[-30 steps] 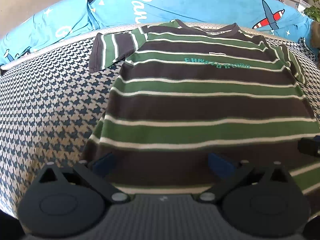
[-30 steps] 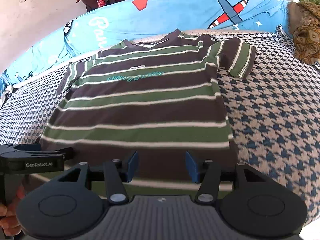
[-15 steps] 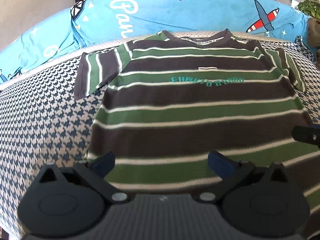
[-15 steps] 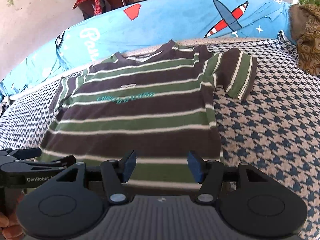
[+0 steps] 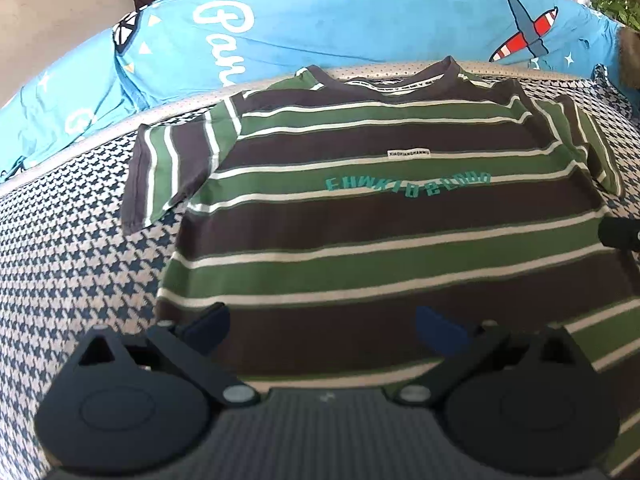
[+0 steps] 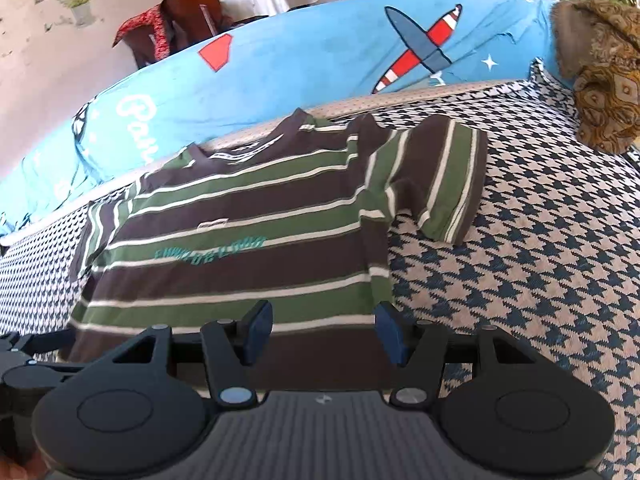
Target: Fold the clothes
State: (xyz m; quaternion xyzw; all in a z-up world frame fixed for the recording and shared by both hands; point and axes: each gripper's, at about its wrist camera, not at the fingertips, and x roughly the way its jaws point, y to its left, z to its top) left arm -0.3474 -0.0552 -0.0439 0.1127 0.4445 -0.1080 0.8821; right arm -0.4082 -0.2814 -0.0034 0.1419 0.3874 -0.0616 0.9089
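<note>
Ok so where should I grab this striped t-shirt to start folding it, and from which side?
Probably the near hem corners. The striped t-shirt lies flat, front up, collar far, hem toward both open grippers, left gripper and right gripper. Come in low from the near edge, one at each corner, pinching both layers.

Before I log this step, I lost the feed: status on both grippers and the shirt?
Left gripper open, empty. Right gripper open, empty. Striped T-shirt flat, unfolded on houndstooth cover. Nothing blocking.

Left wrist view low over the striped T-shirt (image 5: 384,232) hem, angled down toward the collar; right wrist view alongside, same heading; both share shirt, houndstooth bedcover (image 6: 540,264), blue quilt (image 5: 304,32)
</note>
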